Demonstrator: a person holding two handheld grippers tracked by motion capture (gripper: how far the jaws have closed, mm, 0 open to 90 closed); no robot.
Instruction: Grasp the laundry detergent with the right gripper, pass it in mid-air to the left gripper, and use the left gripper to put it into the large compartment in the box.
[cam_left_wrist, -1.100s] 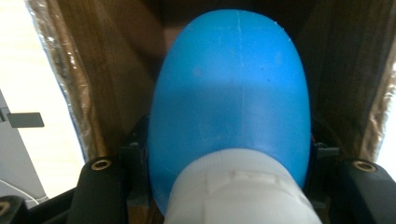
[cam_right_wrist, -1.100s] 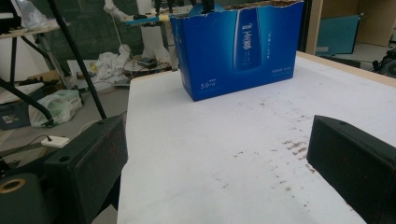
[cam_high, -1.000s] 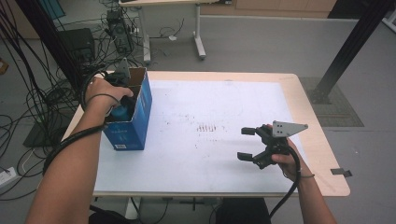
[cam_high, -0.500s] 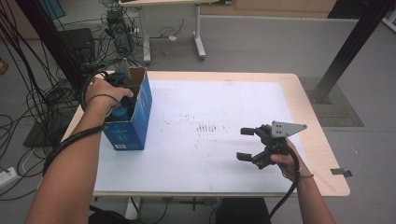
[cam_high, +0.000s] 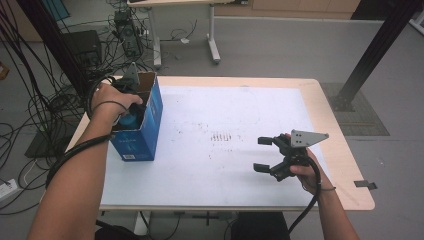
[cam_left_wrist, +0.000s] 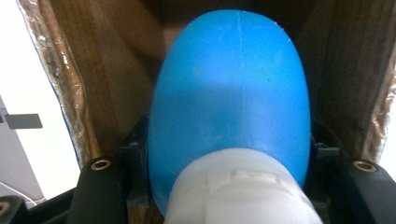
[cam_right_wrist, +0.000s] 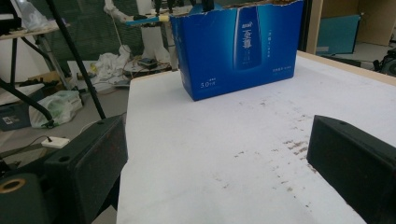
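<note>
A tall blue cardboard box (cam_high: 145, 131) (cam_right_wrist: 238, 46) stands open-topped at the table's left edge. My left gripper (cam_high: 129, 97) reaches down into it from above. In the left gripper view a blue bottle (cam_left_wrist: 229, 102) with a white cap (cam_left_wrist: 238, 191) sits between brown cardboard walls, and my left gripper (cam_left_wrist: 229, 154) is shut on it, a jaw pressed against each side. My right gripper (cam_high: 262, 154) (cam_right_wrist: 217, 158) hovers low over the right part of the table, pointing toward the box, open with nothing between its jaws.
A white sheet (cam_high: 225, 105) with brown stains (cam_high: 223, 136) covers most of the wooden table (cam_high: 345, 165). Cables (cam_high: 45, 100) crowd the floor at the left. Another desk's legs (cam_high: 212, 35) stand behind, and a black post (cam_high: 375, 50) rises at the right.
</note>
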